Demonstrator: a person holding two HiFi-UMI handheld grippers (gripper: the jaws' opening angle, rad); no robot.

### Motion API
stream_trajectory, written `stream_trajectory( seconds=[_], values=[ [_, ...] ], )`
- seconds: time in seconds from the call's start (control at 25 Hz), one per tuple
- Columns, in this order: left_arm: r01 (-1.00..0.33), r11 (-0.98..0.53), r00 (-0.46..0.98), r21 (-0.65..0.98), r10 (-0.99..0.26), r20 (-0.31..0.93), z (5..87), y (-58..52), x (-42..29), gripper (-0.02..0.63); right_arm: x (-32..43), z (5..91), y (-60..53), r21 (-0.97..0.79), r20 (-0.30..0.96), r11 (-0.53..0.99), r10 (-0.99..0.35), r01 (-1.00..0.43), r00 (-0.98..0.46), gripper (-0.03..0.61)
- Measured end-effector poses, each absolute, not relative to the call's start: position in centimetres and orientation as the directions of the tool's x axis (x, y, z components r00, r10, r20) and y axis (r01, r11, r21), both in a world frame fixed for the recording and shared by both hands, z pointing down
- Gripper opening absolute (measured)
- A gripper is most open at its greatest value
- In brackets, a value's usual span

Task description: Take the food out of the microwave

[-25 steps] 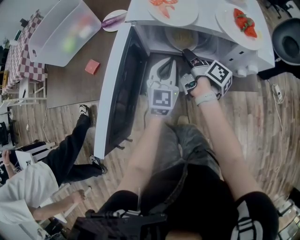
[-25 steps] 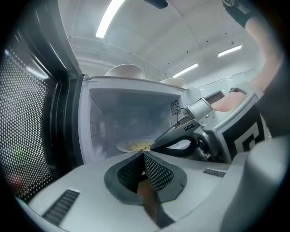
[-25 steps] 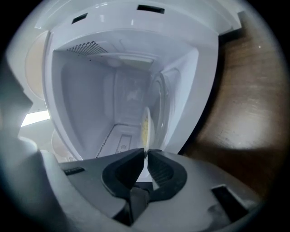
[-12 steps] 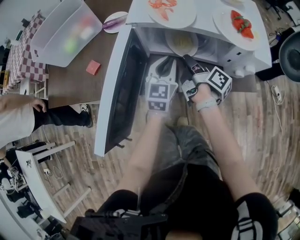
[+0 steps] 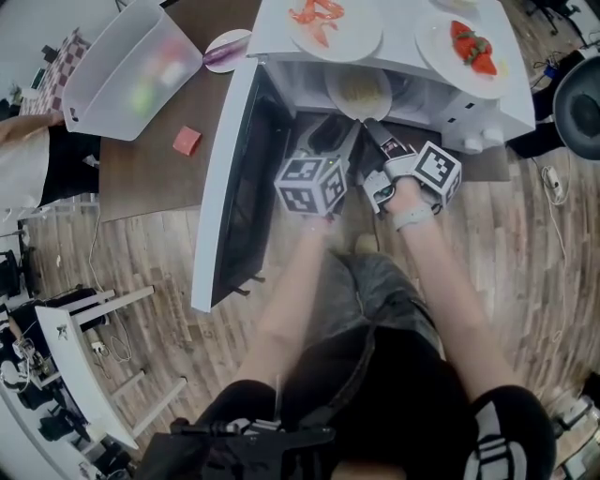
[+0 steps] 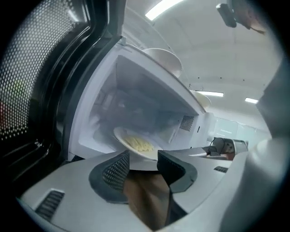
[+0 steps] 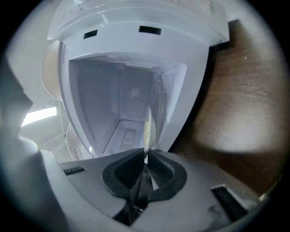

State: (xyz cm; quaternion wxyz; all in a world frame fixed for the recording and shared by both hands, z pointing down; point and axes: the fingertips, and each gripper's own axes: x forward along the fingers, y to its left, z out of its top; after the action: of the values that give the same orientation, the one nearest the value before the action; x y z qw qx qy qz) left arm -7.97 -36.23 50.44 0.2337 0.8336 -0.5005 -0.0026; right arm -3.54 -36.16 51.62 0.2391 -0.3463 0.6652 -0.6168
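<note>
A white plate of pale yellow food sits in the mouth of the open white microwave. My right gripper is shut on the plate's near rim; in the right gripper view the plate stands edge-on between the pinched jaws. My left gripper is just left of it, rolled over, its jaws opening. In the left gripper view the plate lies just past the spread fingertips, and the pads do not press on it.
The microwave door swings out to the left. Two plates of red food rest on top of the oven. A clear bin, a pink block and a small dish sit on the brown table; a black pan is at right.
My left gripper has rolled about its axis and its jaws have spread apart. The right gripper keeps its hold on the plate. The person at left has moved away.
</note>
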Motion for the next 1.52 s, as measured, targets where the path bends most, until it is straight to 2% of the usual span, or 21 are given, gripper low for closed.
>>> stream_trajectory(
  seconds=[0.2, 0.36, 0.48, 0.52, 0.68, 0.8, 1.08, 1.2, 1.52],
  values=[
    [-0.729, -0.336, 0.539, 0.596, -0.818, 0.198, 50.4, -36.4, -7.8, 0.201, -3.4, 51.4, -36.0, -0.984, 0.099, 0.022, -0.750, -0.175, -0.654, 0.021],
    [-0.681, -0.308, 0.562, 0.664, -0.801, 0.205, 50.4, -36.5, -7.4, 0.201, -3.4, 51.2, -35.5, -0.986, 0.087, 0.034, -0.737, -0.165, -0.671, 0.021],
    [-0.650, -0.289, 0.572, 0.703, -0.795, 0.202, 50.8, -36.5, -7.1, 0.154, -3.3, 51.4, -35.4, -0.985, 0.090, 0.038, -0.729, -0.171, -0.678, 0.023],
    [-0.644, -0.286, 0.572, 0.709, -0.796, 0.198, 50.9, -36.5, -7.1, 0.114, -3.3, 51.4, -35.3, -0.984, 0.091, 0.040, -0.726, -0.173, -0.682, 0.023],
    [-0.620, -0.281, 0.575, 0.733, -0.798, 0.180, 51.2, -36.5, -6.9, 0.107, -3.0, 51.6, -35.4, -0.975, 0.116, 0.051, -0.717, -0.218, -0.687, 0.034],
    [-0.615, -0.277, 0.576, 0.738, -0.797, 0.181, 51.2, -36.4, -7.0, 0.101, -2.4, 51.9, -35.9, -0.976, 0.137, 0.012, -0.739, -0.216, -0.660, 0.110],
    [-0.616, -0.283, 0.580, 0.735, -0.794, 0.181, 51.0, -36.2, -7.1, 0.104, -3.0, 52.3, -37.0, -0.987, 0.133, -0.041, -0.746, -0.155, -0.653, 0.110],
    [-0.607, -0.286, 0.587, 0.742, -0.790, 0.177, 51.0, -36.2, -7.0, 0.103, -3.1, 52.6, -37.2, -0.990, 0.129, -0.064, -0.755, -0.123, -0.643, 0.081],
    [-0.654, -0.280, 0.569, 0.703, -0.794, 0.213, 51.2, -35.8, -7.2, 0.120, -3.2, 52.6, -37.0, -0.991, 0.126, -0.061, -0.759, -0.123, -0.639, 0.054]
  ],
)
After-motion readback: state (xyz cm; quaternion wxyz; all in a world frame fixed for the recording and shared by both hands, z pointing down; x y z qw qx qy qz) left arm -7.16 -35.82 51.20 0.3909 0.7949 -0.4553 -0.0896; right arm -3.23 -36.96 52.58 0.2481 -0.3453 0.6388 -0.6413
